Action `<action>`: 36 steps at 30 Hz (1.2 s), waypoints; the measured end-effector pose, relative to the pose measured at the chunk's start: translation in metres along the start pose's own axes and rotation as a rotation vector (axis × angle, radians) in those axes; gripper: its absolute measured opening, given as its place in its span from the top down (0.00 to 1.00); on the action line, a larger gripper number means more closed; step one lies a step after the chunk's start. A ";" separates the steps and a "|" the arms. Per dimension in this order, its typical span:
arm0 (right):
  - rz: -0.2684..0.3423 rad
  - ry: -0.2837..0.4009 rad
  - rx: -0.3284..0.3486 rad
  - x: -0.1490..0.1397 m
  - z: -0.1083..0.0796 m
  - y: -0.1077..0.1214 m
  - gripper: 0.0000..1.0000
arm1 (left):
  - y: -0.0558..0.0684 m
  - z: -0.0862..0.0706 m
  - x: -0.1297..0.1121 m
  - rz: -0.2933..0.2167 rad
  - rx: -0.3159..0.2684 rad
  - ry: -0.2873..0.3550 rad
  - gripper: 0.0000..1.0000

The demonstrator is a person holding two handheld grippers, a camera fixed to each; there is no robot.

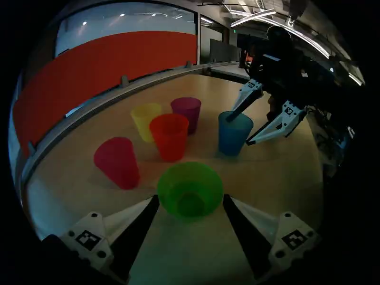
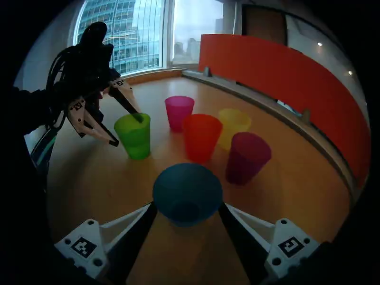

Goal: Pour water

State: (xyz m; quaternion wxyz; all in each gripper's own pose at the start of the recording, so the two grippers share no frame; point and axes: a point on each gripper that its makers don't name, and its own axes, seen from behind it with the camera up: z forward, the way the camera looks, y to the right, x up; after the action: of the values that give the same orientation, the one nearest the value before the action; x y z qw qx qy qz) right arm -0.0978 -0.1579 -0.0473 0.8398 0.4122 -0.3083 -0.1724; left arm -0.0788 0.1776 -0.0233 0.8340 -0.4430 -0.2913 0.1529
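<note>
A green cup (image 1: 190, 190) stands on the wooden table (image 1: 280, 166), right between the fingers of my left gripper (image 1: 190, 199). The gripper is open, one finger close to each side of the cup. Farther right stands a blue cup (image 1: 235, 133) with my right gripper (image 1: 240, 129) straddling it. In the right gripper view the blue cup (image 2: 187, 192) sits between the wide-spread fingers of my right gripper (image 2: 187, 205), which is open. The green cup (image 2: 134, 135) stands at the left with my left gripper (image 2: 128, 129) around it. I cannot tell whether either cup holds water.
Several more cups cluster mid-table: crimson (image 1: 116, 161), orange (image 1: 169, 135), yellow (image 1: 145, 118) and magenta (image 1: 186, 111). An orange partition (image 1: 95, 71) runs along the table's far edge. A dark-sleeved arm (image 2: 28, 109) holds the left gripper, with windows (image 2: 133, 33) behind it.
</note>
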 end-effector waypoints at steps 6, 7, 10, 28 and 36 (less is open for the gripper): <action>0.014 -0.005 -0.017 -0.010 -0.009 0.002 0.00 | -0.005 -0.006 -0.008 -0.011 0.020 -0.008 0.00; 0.016 -0.006 -0.020 -0.012 -0.011 0.003 0.00 | -0.005 -0.007 -0.009 -0.013 0.023 -0.010 0.00; 0.020 -0.006 -0.029 -0.015 -0.016 0.004 0.00 | -0.006 -0.011 -0.013 -0.021 0.029 -0.015 0.00; 0.076 0.029 -0.109 -0.022 -0.042 0.012 0.00 | -0.009 -0.039 -0.019 -0.068 0.110 0.026 0.00; 0.113 0.071 -0.182 -0.018 -0.056 0.022 0.00 | -0.020 -0.055 -0.012 -0.091 0.198 0.088 0.00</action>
State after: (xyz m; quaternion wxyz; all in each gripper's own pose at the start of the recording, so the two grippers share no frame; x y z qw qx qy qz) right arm -0.0732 -0.1020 -0.0625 0.8926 0.3221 -0.2842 -0.1372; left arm -0.0543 0.1243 -0.0348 0.8917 -0.3511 -0.2578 0.1231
